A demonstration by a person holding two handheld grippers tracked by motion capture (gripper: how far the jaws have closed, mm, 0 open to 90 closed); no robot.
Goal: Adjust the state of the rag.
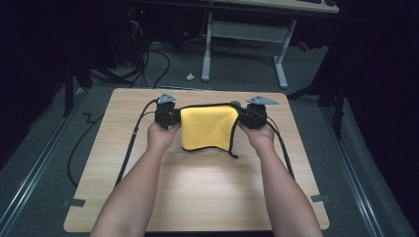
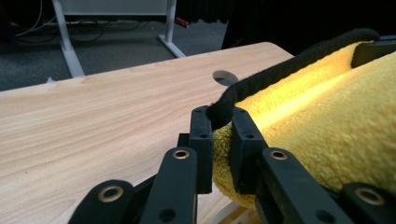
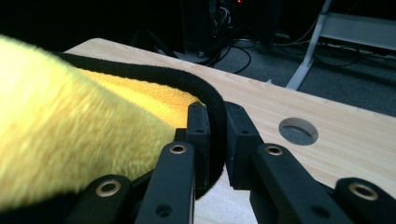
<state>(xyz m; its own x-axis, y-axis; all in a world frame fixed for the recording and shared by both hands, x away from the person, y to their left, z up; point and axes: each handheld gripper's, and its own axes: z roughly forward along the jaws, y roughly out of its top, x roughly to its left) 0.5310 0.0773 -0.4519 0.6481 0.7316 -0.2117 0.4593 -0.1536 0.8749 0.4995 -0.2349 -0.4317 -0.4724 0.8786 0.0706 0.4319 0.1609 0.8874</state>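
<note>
A yellow cloth with a black hem (image 1: 206,128) hangs between my two grippers over the far half of the wooden table (image 1: 197,192). My left gripper (image 1: 174,116) is shut on the cloth's upper left corner. In the left gripper view its jaws pinch the black hem and yellow pile (image 2: 223,122). My right gripper (image 1: 244,116) is shut on the upper right corner, and the right gripper view has the hem (image 3: 216,122) clamped between the jaws. The cloth's lower edge rests on the tabletop, with a black hem tail trailing at its right (image 1: 233,154).
A round cable hole (image 3: 298,130) is cut in the tabletop near the far edge. Black cables (image 1: 129,148) trail from both grippers across the table. A white desk frame (image 1: 244,44) stands on the grey floor beyond the table.
</note>
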